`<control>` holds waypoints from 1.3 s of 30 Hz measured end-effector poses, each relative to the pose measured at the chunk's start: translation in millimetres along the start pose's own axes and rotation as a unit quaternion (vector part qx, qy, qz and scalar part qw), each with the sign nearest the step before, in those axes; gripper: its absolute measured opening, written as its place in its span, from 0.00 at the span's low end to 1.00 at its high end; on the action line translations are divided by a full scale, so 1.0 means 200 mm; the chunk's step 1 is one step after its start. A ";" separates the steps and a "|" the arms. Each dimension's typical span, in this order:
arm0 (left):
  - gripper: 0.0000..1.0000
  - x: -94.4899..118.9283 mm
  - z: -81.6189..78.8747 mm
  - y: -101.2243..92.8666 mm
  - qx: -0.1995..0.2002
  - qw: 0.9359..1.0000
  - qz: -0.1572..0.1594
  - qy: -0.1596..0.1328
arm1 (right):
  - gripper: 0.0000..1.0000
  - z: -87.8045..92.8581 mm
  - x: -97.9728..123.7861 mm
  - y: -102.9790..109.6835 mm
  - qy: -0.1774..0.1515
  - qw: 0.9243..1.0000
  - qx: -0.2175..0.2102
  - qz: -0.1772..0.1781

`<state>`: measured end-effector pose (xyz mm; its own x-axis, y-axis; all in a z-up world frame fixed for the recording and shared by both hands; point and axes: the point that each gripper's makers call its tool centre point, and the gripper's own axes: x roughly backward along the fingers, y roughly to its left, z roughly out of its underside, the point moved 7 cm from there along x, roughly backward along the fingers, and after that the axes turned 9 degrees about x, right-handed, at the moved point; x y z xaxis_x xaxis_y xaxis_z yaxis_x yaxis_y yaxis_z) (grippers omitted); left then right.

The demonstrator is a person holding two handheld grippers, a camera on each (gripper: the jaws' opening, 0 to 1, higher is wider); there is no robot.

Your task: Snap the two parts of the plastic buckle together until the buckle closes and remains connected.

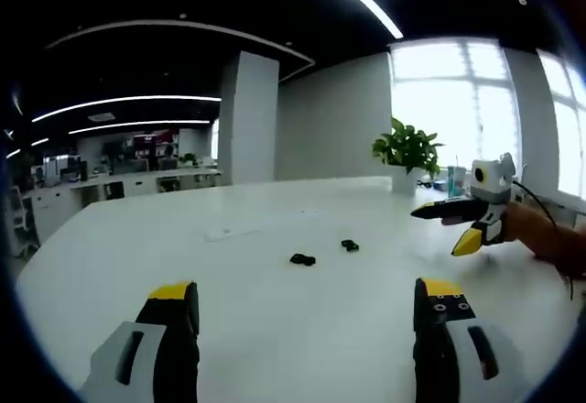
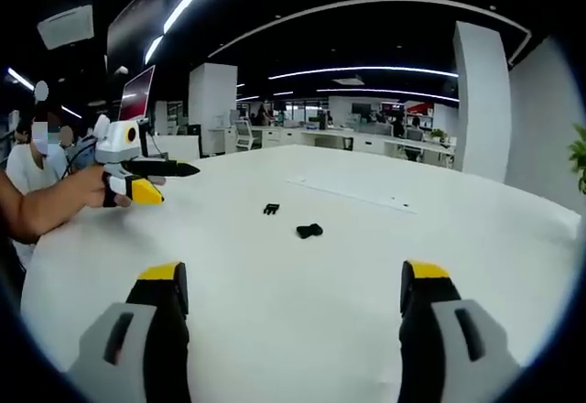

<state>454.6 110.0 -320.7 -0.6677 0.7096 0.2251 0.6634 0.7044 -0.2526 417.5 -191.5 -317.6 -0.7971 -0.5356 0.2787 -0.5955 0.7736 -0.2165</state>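
Mid-table (image 1: pixel 275 330), well off its edges: two buckle halves (image 1: pixel 302 259) (image 1: pixel 350 245) apart; small, light, stiff, prob slippery — pinch by flat sides. Left gripper (image 1: pixel 307 307) & right gripper (image 2: pixel 293 288) both spread, empty.

Buckle parts (image 1: pixel 302 259) black plastic; table (image 1: pixel 275 330) smooth white.

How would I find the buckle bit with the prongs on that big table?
Start at the large white table and look to its middle, where two small black plastic buckle pieces lie apart. The pronged black buckle piece is the farther one in the right gripper view; the rounded, solid black buckle piece beside it has no prongs.
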 end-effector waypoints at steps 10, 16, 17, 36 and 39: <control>1.00 -0.01 0.00 0.07 0.023 1.000 -0.008 0.003 | 1.00 0.05 -0.05 -0.07 0.018 0.999 -0.031 -0.002; 0.94 -0.04 -0.02 0.09 0.020 1.000 -0.001 0.010 | 1.00 0.02 -0.08 -0.08 0.008 1.000 -0.024 -0.004; 0.92 -0.05 -0.02 0.09 0.020 1.000 -0.001 0.013 | 1.00 0.01 -0.09 -0.09 0.008 1.000 -0.023 0.000; 1.00 -0.18 0.00 0.06 -0.011 0.998 0.015 0.058 | 1.00 0.04 -0.16 -0.06 0.027 0.999 -0.018 -0.027; 1.00 -0.20 0.00 0.07 -0.017 0.998 0.018 0.061 | 0.97 0.05 -0.17 -0.06 0.031 0.999 -0.017 -0.028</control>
<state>490.9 90.9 -333.0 -0.5983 0.7299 0.3306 0.6986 0.6773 -0.2308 449.7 -186.1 -333.8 -0.7539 -0.5572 0.3481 -0.6346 0.7546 -0.1667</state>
